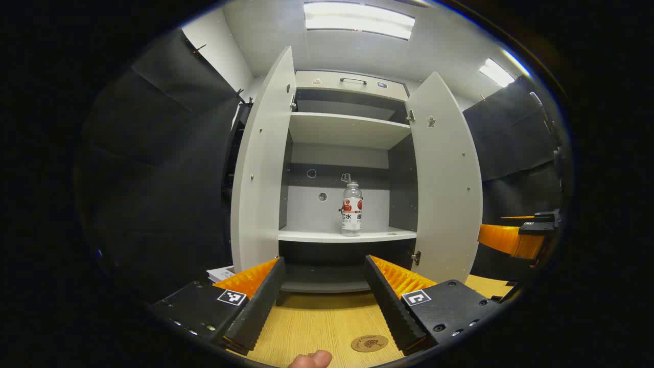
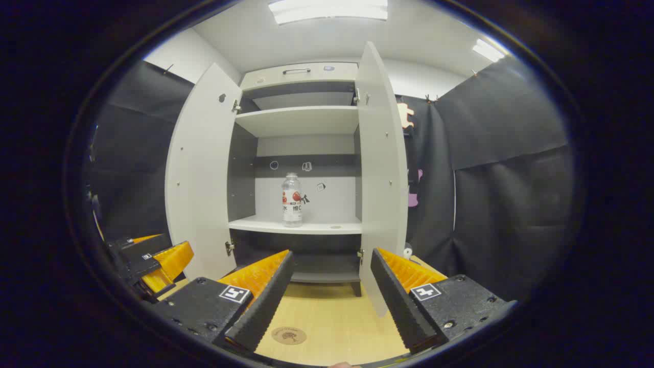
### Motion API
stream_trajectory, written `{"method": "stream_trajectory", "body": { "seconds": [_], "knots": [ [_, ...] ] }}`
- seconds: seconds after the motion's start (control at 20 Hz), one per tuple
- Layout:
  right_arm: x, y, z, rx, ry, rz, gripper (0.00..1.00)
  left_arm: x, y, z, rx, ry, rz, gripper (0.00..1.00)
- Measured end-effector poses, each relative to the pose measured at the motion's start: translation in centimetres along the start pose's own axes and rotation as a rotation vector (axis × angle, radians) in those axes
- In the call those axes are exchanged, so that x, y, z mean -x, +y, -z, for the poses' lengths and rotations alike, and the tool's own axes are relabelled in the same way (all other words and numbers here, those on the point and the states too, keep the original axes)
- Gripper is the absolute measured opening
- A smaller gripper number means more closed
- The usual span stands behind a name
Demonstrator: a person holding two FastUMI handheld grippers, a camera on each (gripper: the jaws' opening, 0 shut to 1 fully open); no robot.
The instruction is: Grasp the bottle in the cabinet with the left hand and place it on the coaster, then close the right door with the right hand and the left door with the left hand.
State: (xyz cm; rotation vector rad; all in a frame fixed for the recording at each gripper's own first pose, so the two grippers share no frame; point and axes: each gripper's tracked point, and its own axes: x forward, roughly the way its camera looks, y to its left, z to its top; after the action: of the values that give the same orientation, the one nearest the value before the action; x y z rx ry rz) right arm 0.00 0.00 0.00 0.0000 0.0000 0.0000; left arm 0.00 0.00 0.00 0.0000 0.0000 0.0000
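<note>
A clear bottle (image 1: 351, 209) with a red and white label stands upright on the cabinet's middle shelf (image 1: 347, 235); it stands there in the right gripper view too (image 2: 292, 200). Both white doors hang wide open: the left door (image 1: 261, 163) and the right door (image 1: 445, 179). A round brown coaster (image 1: 369, 343) lies on the wooden table between my left gripper's fingers. My left gripper (image 1: 323, 266) is open and empty, well short of the cabinet. My right gripper (image 2: 332, 258) is open too, facing the right door's edge (image 2: 380, 168), with the coaster (image 2: 288, 335) low between its fingers.
The wooden table (image 1: 317, 317) runs up to the cabinet's base. An empty upper shelf (image 1: 347, 128) sits above the bottle. The right gripper shows at the far right (image 1: 526, 232) of the left gripper view, the left gripper at the far left (image 2: 148, 260) of the right one. A fingertip (image 1: 311, 359) shows at the bottom.
</note>
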Motion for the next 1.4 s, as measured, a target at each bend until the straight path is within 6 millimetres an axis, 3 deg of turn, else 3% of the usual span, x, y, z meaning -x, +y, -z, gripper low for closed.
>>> {"method": "stream_trajectory", "body": {
  "seconds": [0.6, 0.65, 0.7, 0.8, 1.1, 1.3, 1.35, 1.4],
  "knots": [
    [-0.7, -0.3, 0.8, 0.004, 0.018, 0.019, 0.99, -0.5, -0.2, 0.1, 0.017, -0.002, 0.008, 0.95],
    [-0.8, -0.3, 0.8, 0.003, 0.018, 0.018, 0.99, -0.5, -0.2, 0.1, 0.018, -0.001, 0.009, 0.99],
    [-0.9, -0.2, 0.8, 0.002, 0.018, 0.018, 0.99, -0.5, -0.2, 0.1, 0.019, 0.001, 0.011, 0.95],
    [-1.0, -0.2, 0.8, 0.002, 0.017, 0.017, 0.96, -0.6, -0.2, 0.2, 0.022, 0.003, 0.011, 0.95],
    [-1.2, -0.1, 0.8, 0.008, 0.019, 0.015, 0.99, -1.0, -0.4, 0.0, 0.028, -0.006, 0.020, 0.95],
    [-1.3, 0.0, 0.9, 0.017, 0.023, 0.012, 0.96, -3.8, -1.5, -0.7, 0.039, -0.011, 0.070, 0.99],
    [-1.3, 0.0, 0.8, 0.021, 0.023, 0.012, 0.99, -4.7, -2.1, -0.9, 0.041, -0.004, 0.092, 0.99],
    [-1.3, 0.0, 0.8, 0.024, 0.022, 0.013, 0.99, -5.7, -2.6, -1.0, 0.040, -0.003, 0.112, 0.94]
  ]
}}
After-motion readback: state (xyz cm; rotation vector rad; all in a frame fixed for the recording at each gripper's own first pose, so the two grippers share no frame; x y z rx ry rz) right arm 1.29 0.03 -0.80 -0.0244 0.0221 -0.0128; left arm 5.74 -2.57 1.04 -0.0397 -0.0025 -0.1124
